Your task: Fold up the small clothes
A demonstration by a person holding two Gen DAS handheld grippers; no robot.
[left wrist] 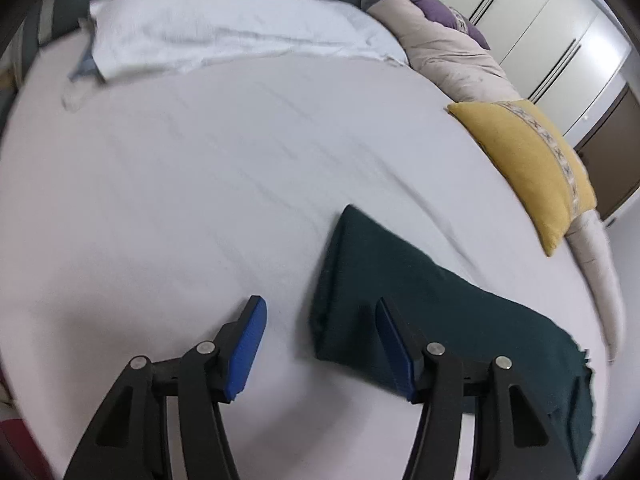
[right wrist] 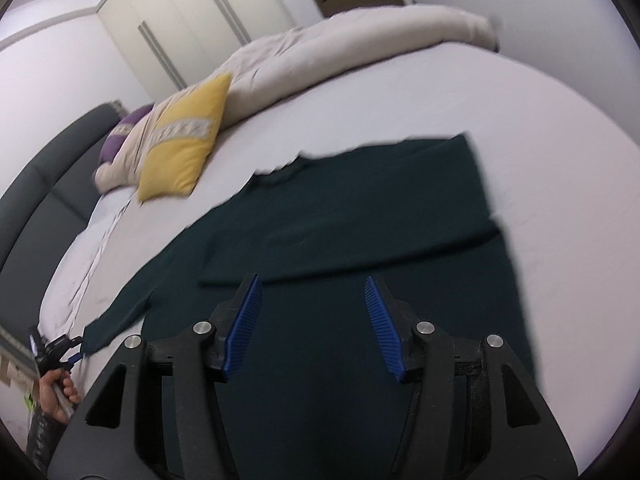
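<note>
White bed sheet (left wrist: pixel 200 184), yellow cushion (left wrist: pixel 524 164), perhaps wardrobe (left wrist: pixel 532 28) behind

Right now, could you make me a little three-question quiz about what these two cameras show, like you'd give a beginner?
1. True or false: the right gripper is clamped on the dark green sweater.
2. Which cushion lies beside the beige duvet? A) red B) yellow C) striped black
3. Fill in: the sweater is spread on a white ____.

Key:
1. False. Its jaws stand apart above the cloth, holding nothing.
2. B, the yellow cushion.
3. Bed sheet. One sleeve is already folded across the body; the other sleeve stretches towards the left gripper, which is also open.
</note>
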